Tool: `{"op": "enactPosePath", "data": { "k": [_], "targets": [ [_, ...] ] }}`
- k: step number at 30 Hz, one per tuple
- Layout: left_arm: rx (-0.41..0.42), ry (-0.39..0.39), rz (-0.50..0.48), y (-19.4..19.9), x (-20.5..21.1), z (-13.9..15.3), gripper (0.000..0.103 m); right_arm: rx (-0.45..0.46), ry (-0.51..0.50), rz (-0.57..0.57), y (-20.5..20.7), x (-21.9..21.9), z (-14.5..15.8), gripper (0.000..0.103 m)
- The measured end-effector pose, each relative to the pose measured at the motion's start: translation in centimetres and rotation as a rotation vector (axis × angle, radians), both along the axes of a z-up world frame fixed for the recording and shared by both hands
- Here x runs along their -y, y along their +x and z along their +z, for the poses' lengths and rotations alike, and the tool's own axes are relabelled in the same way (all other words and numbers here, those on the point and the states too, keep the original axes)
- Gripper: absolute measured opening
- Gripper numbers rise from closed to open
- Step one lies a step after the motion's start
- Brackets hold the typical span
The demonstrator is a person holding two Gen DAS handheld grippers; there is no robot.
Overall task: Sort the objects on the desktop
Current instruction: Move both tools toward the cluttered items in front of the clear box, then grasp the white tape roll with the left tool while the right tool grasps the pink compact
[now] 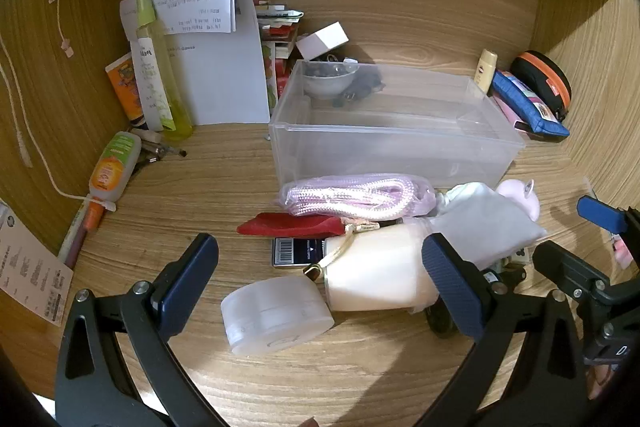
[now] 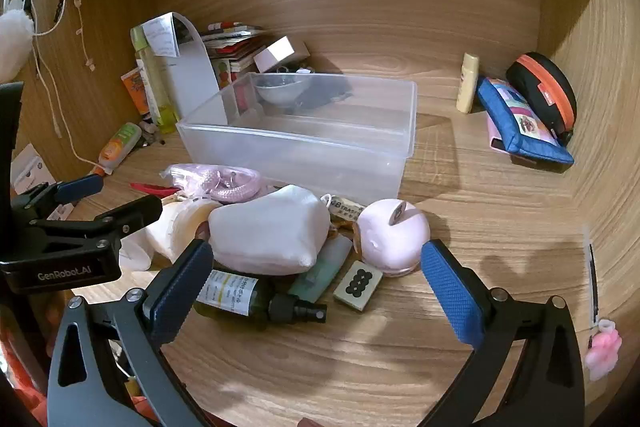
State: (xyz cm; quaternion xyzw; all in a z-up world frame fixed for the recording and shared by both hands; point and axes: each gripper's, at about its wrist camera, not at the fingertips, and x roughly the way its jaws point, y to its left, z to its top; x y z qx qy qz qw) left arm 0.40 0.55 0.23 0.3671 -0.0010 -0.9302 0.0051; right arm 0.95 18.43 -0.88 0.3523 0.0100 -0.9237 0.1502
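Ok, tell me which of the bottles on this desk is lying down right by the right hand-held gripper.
The dark green spray bottle, lying on its side with a black nozzle, beside the right hand-held gripper. The tall yellow-green bottle and small cream bottle stand upright at the back.

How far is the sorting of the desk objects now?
Hardly started. Done: nothing visible; the clear plastic box looks empty. In hand: nothing; the left gripper and right gripper are both open above the pile. Left: the dark spray bottle, the pink rope, the white round container and more.
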Motion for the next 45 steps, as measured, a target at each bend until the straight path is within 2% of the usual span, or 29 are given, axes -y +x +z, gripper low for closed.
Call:
{"op": "enactPosePath", "data": {
  "k": [24,32,37,45],
  "targets": [
    [-0.025,-0.012,0.012,1.0,0.6,0.7,0.103,-0.034,0.002,0.025,0.8,0.2,0.5,0.103],
    [-0.014,0.085,0.056,1.8,4.4,0.0,0.103,-0.06,-0.042,0.001,1.1,-1.4,0.5,0.103],
    [-0.007,0.102,0.09,3.0,7.1,-0.3,0.103,-0.058,-0.055,-0.057,0.7,-3.6,0.3,0.103],
    [0.108,0.23,0.085,3.4,8.3,-3.5,0.103,0.011,-0.04,-0.16,-1.2,-6.7,-1.3,0.103]
  ]
}}
